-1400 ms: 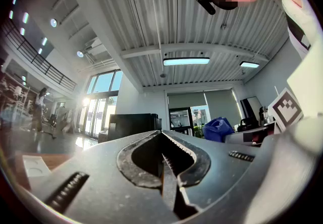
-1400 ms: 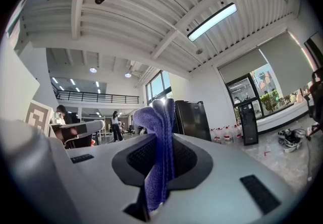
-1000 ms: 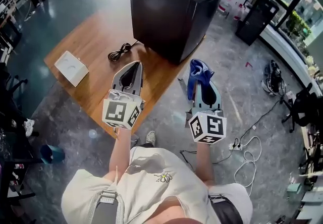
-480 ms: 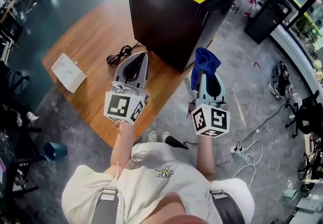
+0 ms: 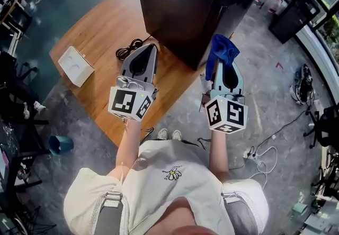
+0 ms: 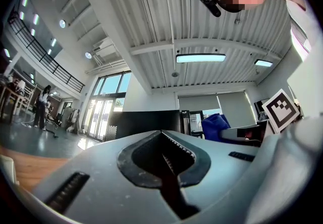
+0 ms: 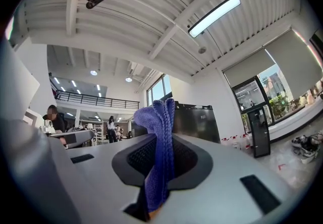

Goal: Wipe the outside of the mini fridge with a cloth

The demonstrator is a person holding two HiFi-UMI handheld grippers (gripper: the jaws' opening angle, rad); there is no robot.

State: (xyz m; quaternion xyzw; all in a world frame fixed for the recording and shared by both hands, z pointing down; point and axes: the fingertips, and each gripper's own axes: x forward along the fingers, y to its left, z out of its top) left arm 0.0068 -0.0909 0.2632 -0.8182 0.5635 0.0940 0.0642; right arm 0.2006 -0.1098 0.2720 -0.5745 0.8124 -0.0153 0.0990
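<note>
- The fridge (image 5: 196, 6) is set on a wooden board (image 5: 95, 38), ahead of both grippers and touched by neither, so wiping is judged not yet begun. If it is pressed too hard high on a side, it could be rocked or slid across the board.
- The board's near edge lies close to the person's shoes (image 5: 167, 134). A stumble could be caused if a step toward the fridge is taken without looking.
- The left gripper (image 5: 151, 48) is held with its jaws shut together and nothing between them. It is pointed at the fridge's lower front, and the dark panel could be knocked or scratched if it is carried forward alongside the other.
- The right gripper (image 5: 221, 65) is clamped on the cloth (image 5: 222, 51), which is pinched by a fold, with the rest bunched up past the tips.
- Because only a narrow bunch is offered, the hard jaw tips could be dragged over the panel. The cloth could also be pulled free by friction if the stroke is made against the grip.
- A coiled cable (image 5: 128, 48) lies on the board just beside the fridge's base. It could be snagged during low strokes.
</note>
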